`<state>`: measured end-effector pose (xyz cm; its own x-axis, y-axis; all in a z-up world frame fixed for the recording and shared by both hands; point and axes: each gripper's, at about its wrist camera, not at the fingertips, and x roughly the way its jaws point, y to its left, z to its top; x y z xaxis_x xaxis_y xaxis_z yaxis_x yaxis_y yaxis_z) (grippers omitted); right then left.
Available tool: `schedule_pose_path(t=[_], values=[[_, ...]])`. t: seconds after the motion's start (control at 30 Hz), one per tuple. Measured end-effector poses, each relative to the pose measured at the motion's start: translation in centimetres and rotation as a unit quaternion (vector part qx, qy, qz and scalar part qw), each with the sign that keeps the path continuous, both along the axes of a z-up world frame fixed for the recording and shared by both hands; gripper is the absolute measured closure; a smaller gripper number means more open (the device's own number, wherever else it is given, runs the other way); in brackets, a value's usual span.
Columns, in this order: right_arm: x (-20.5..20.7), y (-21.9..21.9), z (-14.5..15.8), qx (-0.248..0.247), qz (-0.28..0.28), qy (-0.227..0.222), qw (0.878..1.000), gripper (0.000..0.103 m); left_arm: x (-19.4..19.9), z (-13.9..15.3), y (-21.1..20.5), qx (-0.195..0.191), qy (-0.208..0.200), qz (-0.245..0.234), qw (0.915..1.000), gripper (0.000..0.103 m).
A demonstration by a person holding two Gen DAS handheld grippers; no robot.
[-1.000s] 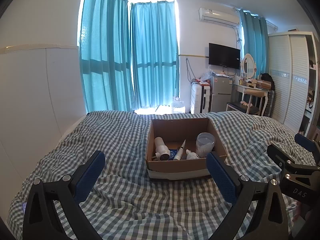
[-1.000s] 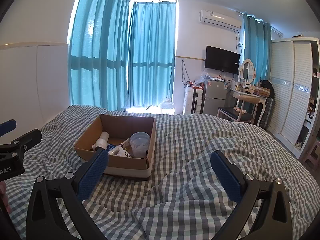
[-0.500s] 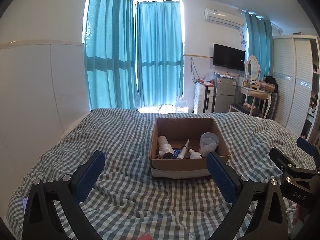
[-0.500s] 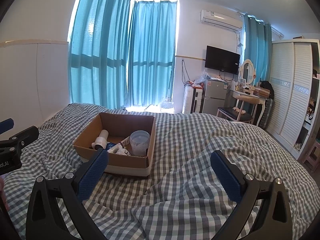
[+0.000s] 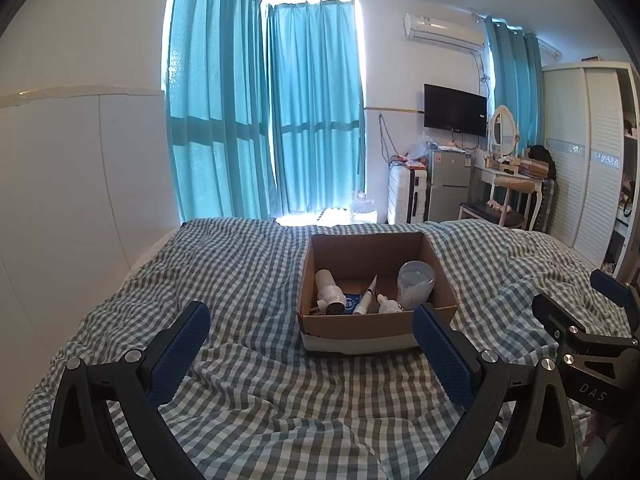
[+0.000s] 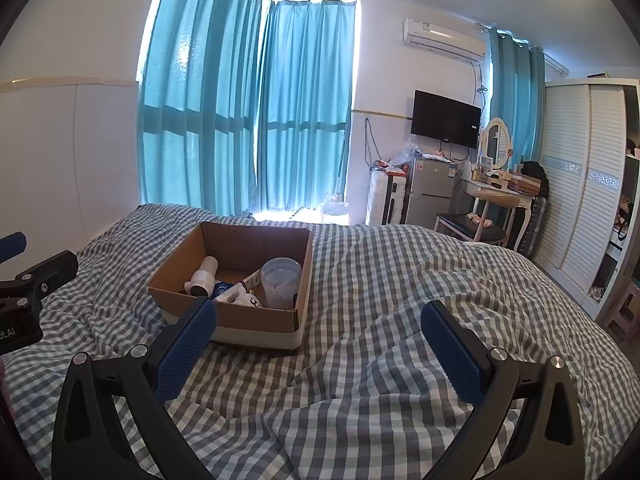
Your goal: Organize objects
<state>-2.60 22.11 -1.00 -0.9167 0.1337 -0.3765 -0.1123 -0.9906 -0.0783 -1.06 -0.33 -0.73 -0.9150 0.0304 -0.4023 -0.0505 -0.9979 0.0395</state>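
An open cardboard box (image 5: 360,326) sits on the checked bedspread (image 5: 248,272); it also shows in the right wrist view (image 6: 256,322). Inside lie a white bottle (image 5: 330,294), a clear plastic cup (image 5: 415,282), a thin white tube (image 5: 366,300) and a small white bottle (image 5: 390,305). My left gripper (image 5: 312,340) is open and empty, held above the bed just in front of the box. My right gripper (image 6: 320,338) is open and empty, to the right of the box and in front of it. Each gripper shows at the edge of the other's view.
Teal curtains (image 5: 272,120) hang behind the bed. A small fridge (image 5: 450,184), a white suitcase (image 5: 404,196), a dressing table with mirror (image 5: 506,172) and a white wardrobe (image 5: 592,168) stand at the right. A white wall panel (image 5: 80,184) runs along the left.
Both grippers have tilted slightly, so the box sits a little lower and nearer in both views. Both stay open and empty. The box and its contents have not moved.
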Motion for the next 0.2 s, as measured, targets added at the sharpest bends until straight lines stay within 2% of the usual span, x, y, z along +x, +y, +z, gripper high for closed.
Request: schedule_pose_path(t=[0.2], values=[[-0.03, -0.15, -0.05, 0.000, 0.000, 0.000, 1.000, 0.001, 0.26, -0.23, 0.22, -0.008, 0.004, -0.004, 1.0000, 0.000]])
